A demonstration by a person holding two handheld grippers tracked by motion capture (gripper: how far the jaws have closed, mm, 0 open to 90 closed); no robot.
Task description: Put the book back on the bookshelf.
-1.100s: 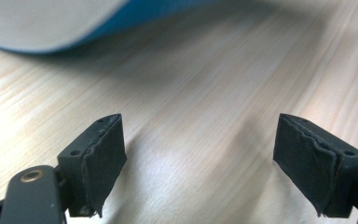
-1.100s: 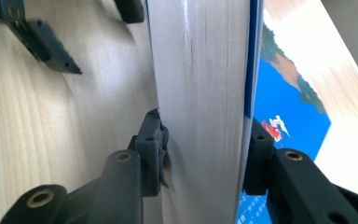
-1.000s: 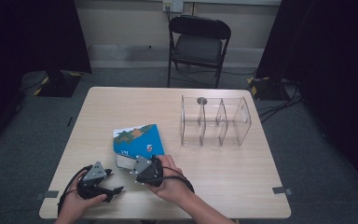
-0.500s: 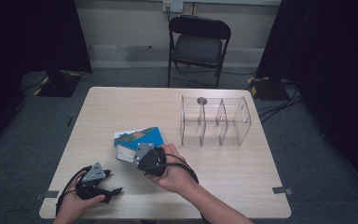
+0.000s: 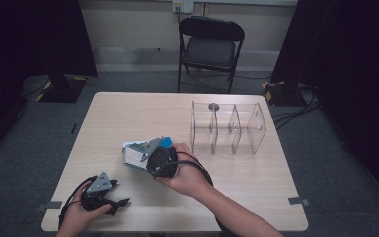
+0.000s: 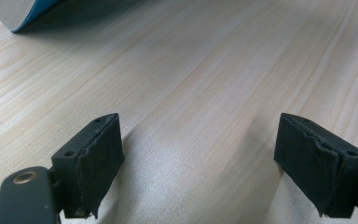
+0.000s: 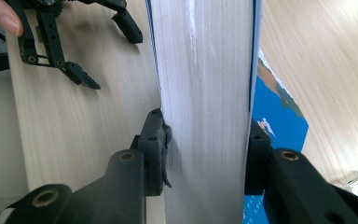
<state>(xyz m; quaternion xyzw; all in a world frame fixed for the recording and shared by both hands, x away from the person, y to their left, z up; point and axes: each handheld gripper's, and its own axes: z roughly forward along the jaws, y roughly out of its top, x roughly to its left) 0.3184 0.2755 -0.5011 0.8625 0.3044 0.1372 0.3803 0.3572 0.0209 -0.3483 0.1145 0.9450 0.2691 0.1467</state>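
Two grippers in play, w/ one book (image 5: 137, 150) between them as the landmark. The book has a blue cover & thick white page block; in the high view it sits on the surface (image 5: 128, 118) left of centre, one end raised off the wood.

Right gripper (image 7: 205, 140): jaws shut on the book, one pad on each cover, page edges running straight up between them in the right gripper view. A second blue cover w/ printed pics shows just beyond the book's right side there; can't tell if it's part of the same book or another under it. In the high view this gripper (image 5: 160, 160) is at the book's right end, person's right hand (image 5: 187, 173) wrapped round it, cable looping beside the wrist.

Left gripper (image 6: 200, 154): jaws wide apart, nothing between them, just bare wood; a corner of the book shows at top left of the left gripper view, well apart from the pads. In the high view it (image 5: 121, 203) lies near the front edge, below & left of the book, held in the left hand (image 5: 79, 217).

Clear divider rack (image 5: 229, 128) stands right of the book, well apart, upright, three compartments. Black folding chair (image 5: 209, 47) beyond the far edge.
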